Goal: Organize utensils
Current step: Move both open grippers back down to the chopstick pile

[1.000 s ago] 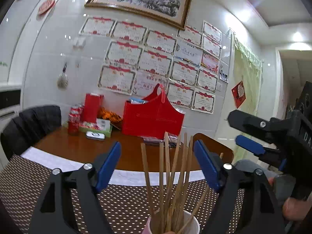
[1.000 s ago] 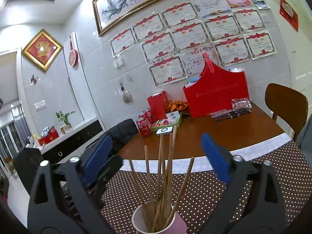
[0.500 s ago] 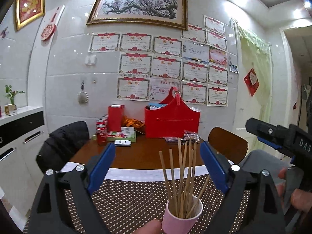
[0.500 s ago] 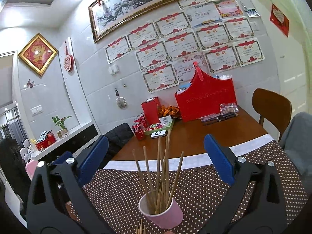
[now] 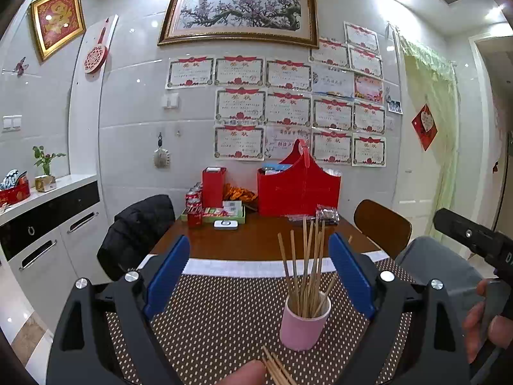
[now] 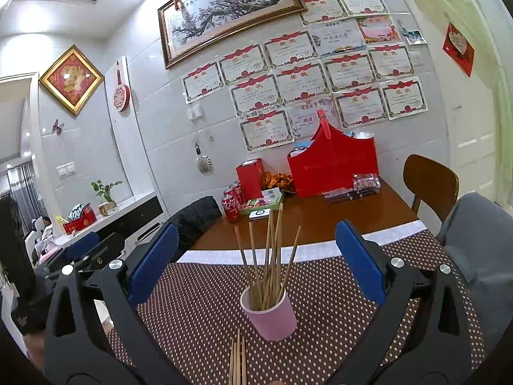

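Both tools have drawn back from the small pink cylindrical cup (image 5: 303,325) of bamboo chopsticks (image 5: 306,266), which a second ago filled the bottom edge of each view and now stands upright farther off on the brown white-dotted cloth (image 6: 198,301) covering the near end of the wooden bench (image 6: 320,221). The left tool (image 5: 259,276) and right tool (image 6: 255,268) each hang above the cloth with blue-padded jaws spread wide, gripping nothing. A loose bundle of bamboo chopsticks (image 6: 238,361) lies flat on the cloth just in front of the cup.
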The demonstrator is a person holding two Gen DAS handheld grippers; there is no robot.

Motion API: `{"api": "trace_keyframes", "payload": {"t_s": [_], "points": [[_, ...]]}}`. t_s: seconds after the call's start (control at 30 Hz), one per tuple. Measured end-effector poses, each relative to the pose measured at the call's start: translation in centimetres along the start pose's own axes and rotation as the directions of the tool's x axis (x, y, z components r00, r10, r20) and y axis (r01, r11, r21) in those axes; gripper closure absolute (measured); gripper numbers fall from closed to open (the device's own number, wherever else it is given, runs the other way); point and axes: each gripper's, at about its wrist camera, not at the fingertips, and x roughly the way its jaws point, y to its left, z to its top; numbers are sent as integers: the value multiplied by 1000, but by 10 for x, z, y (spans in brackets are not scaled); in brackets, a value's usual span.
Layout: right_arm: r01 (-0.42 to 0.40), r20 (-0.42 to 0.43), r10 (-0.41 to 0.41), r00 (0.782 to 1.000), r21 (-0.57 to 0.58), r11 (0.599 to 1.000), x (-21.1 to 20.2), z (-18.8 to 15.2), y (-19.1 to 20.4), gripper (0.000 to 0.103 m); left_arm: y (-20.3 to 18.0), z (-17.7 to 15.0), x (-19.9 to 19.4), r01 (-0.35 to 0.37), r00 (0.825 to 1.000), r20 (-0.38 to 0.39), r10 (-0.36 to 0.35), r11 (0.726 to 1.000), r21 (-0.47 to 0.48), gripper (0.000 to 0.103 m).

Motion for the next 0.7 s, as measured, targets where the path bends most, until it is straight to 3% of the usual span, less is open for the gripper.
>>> {"api": "trace_keyframes", "payload": {"t_s": [0.3,0.5,0.7], "points": [[14,-40,-15,999,-22,1000,-33,-19,6,6,12,-23,-24,-17,997,-78,16,1000,-19,16],[15,-124,-21,992,-45,999,-41,-41,7,6,14,-56,-29,-18,988,-155,15,1000,-17,16],[18,-201,-24,979,-33,999,-42,-69,-2,6,9,-111,-20,-14,954,-299,8,1000,-19,16]]}}
